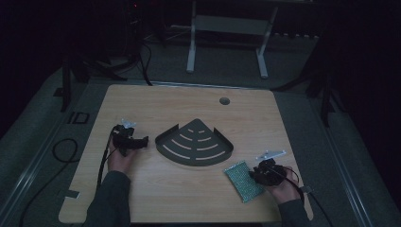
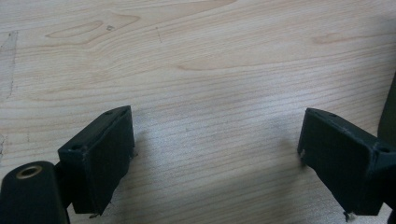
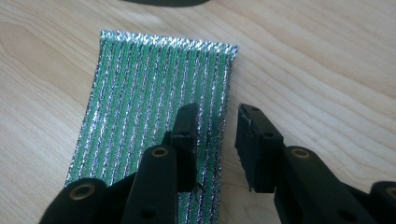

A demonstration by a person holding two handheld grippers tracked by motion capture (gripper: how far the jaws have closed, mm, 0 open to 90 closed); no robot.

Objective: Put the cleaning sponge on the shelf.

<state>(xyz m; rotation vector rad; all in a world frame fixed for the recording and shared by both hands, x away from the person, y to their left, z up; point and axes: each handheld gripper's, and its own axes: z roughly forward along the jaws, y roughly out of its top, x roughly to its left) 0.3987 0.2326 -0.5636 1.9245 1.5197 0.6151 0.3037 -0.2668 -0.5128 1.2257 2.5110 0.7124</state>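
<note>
A dark fan-shaped corner shelf with curved slots lies flat at the table's middle. Right of and nearer than it lies a green and silver ribbed sponge. My right gripper is at the sponge's right side. In the right gripper view its jaws stand a little apart, one over the sponge, the other over bare wood, with the sponge's right edge in the gap. My left gripper sits just left of the shelf, wide open over bare wood, nothing between its fingers.
The wooden table has a round cable hole near its far edge. A white desk frame stands on the floor beyond. Cables trail from both grippers off the near edge. The shelf's dark edge shows at the left gripper view's right border.
</note>
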